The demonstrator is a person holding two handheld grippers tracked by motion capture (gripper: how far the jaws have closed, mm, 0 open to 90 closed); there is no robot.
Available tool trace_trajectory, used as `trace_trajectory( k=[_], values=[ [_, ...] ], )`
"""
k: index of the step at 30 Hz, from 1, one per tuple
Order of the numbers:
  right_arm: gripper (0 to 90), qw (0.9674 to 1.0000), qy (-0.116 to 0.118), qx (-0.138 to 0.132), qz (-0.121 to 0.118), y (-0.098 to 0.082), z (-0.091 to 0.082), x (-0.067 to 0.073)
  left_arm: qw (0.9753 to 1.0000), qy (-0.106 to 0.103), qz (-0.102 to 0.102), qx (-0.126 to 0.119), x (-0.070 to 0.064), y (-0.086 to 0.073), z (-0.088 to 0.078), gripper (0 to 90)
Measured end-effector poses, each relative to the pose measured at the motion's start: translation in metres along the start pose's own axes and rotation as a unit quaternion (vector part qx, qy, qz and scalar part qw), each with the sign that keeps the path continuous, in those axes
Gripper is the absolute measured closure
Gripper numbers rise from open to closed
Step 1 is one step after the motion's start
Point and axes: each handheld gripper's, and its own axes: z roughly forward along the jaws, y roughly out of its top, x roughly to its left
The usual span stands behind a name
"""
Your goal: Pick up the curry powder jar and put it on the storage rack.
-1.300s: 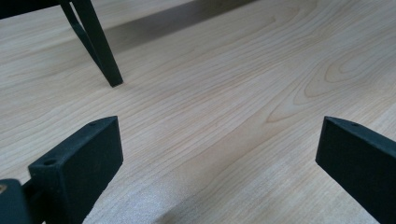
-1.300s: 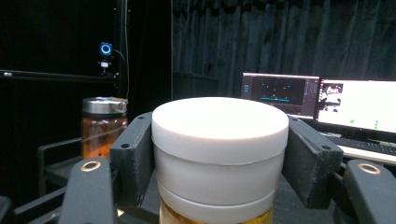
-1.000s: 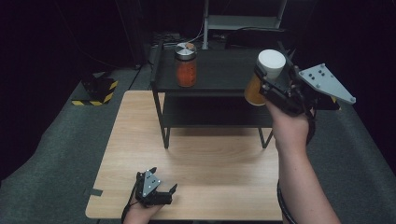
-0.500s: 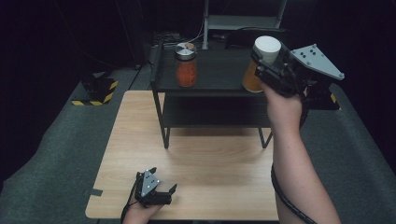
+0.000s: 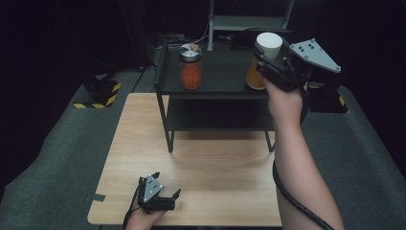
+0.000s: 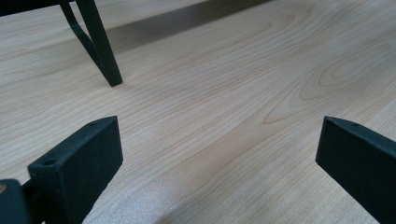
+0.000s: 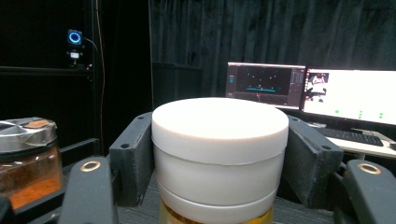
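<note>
A jar with a white lid (image 5: 269, 43) and yellow-orange contents is at the right end of the black shelf's top board (image 5: 222, 79). My right gripper (image 5: 268, 60) is shut on it just under the lid. In the right gripper view the jaws press both sides of the white lid (image 7: 219, 140). Whether the jar's base touches the board is hidden. A second jar (image 5: 191, 67) with red-orange powder and a metal lid stands at the board's left, also seen as the red jar (image 7: 25, 163). My left gripper (image 5: 165, 189) rests open near the table's front edge, nothing between its jaws (image 6: 219, 158).
The shelf stands on thin black legs (image 6: 100, 46) at the back of the wooden table (image 5: 215, 163), with a lower board beneath. Black-and-yellow blocks (image 5: 100, 91) sit on the grey floor at both sides. Lit monitors (image 7: 327, 91) stand beyond the shelf.
My right hand has carried the white-lidded jar away from me and slightly left, in over the shelf's right end. The left gripper has stayed where it was.
</note>
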Motion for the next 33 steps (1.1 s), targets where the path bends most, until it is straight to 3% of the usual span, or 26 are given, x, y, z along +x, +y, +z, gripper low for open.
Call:
trace_trajectory(
  k=[13, 27, 33],
  values=[
    [33.2, 1.0000, 0.006, 0.006, -0.001, -0.002, 0.007, 0.000, 1.0000, 0.002, 0.004, -0.002, -0.001, -0.001, 0.000, 0.8],
    [32.6, 0.9996, 0.011, 0.008, 0.026, -0.002, 0.014, -0.006, 1.0000, 0.003, 0.008, -0.004, -0.003, -0.002, -0.001, 0.7],
    [32.6, 0.9995, 0.014, 0.011, 0.026, -0.002, 0.015, -0.009, 0.9999, 0.004, 0.010, -0.004, -0.004, -0.002, -0.001, 0.7]
  ],
)
